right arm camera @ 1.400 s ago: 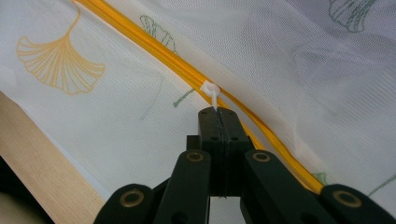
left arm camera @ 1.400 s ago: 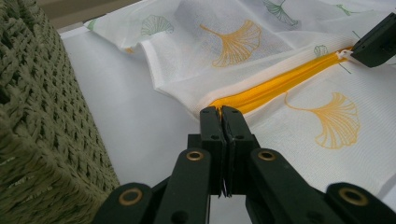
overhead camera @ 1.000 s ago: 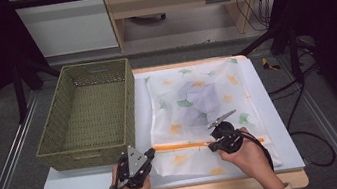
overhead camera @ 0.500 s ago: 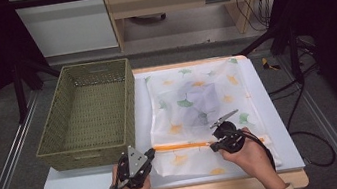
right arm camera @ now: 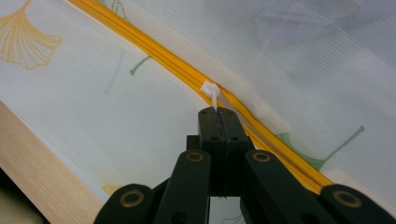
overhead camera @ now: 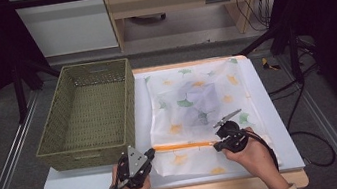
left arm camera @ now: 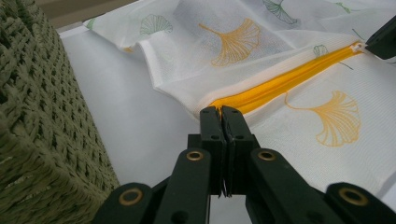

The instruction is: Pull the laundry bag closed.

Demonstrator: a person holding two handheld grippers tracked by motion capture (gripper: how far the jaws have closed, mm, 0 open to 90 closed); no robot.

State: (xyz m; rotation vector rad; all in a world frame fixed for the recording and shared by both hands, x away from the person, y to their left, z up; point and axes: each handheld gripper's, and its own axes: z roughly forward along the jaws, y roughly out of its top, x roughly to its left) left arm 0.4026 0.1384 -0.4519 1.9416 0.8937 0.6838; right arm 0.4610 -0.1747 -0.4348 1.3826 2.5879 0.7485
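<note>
Two grippers bracket the orange zipper from above: left gripper at its left end, right gripper at its right, the long axis running between them across the mesh bag. Left gripper view: jaws pressed together on the zipper's fabric end, woven basket beside. Right gripper view: jaws pinch the white pull tab.

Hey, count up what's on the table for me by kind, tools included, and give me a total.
Olive-green woven baskets: 1
White mesh laundry bags with ginkgo-leaf print and an orange zipper: 1
Black two-jaw tools, left and right: 2
Total: 4
</note>
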